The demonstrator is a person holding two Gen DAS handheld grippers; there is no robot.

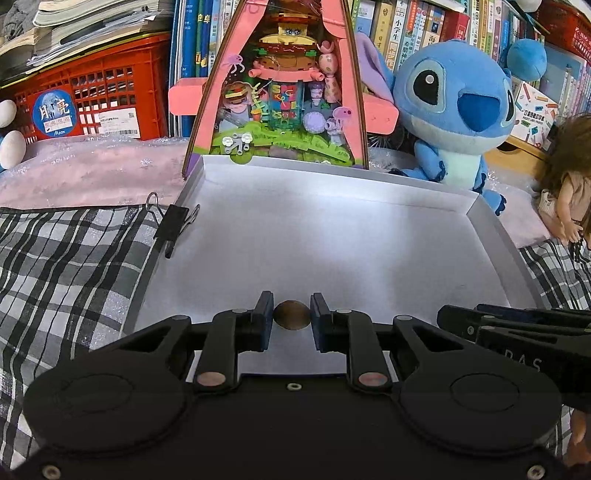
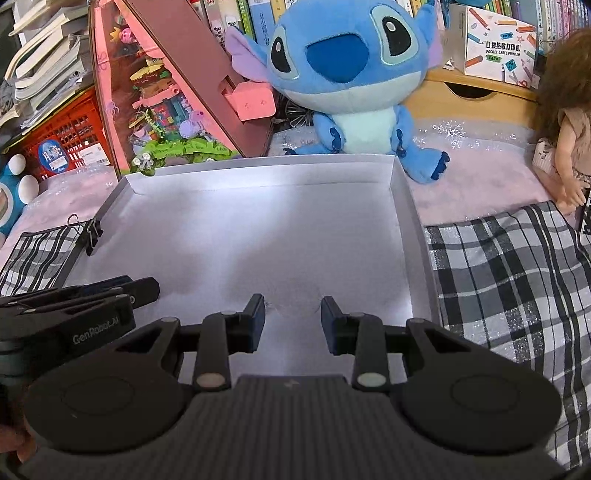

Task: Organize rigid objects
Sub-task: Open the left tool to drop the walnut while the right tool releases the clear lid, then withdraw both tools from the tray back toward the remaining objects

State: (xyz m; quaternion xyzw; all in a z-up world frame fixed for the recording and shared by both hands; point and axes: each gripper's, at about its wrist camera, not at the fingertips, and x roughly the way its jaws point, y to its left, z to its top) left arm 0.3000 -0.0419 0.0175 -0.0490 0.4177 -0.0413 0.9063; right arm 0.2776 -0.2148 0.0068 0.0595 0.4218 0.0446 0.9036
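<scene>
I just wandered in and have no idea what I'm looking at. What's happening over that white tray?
A person holds a two-finger gripper in each hand over a shallow white tray on a checked cloth. The left gripper has a small brown rounded object between its jaws, low over the tray floor. The right gripper hovers beside it, jaws apart and empty. A black binder clip is on the tray's left rim.

Bookshelves [image 1: 424, 26] packed w/ books filled the back wall, red crate [image 1: 96, 99] at left, wooden drawer unit [image 2: 469, 96] at right, checked cloth [image 2: 509, 280] & pink cover [image 1: 92, 173] underneath.
</scene>
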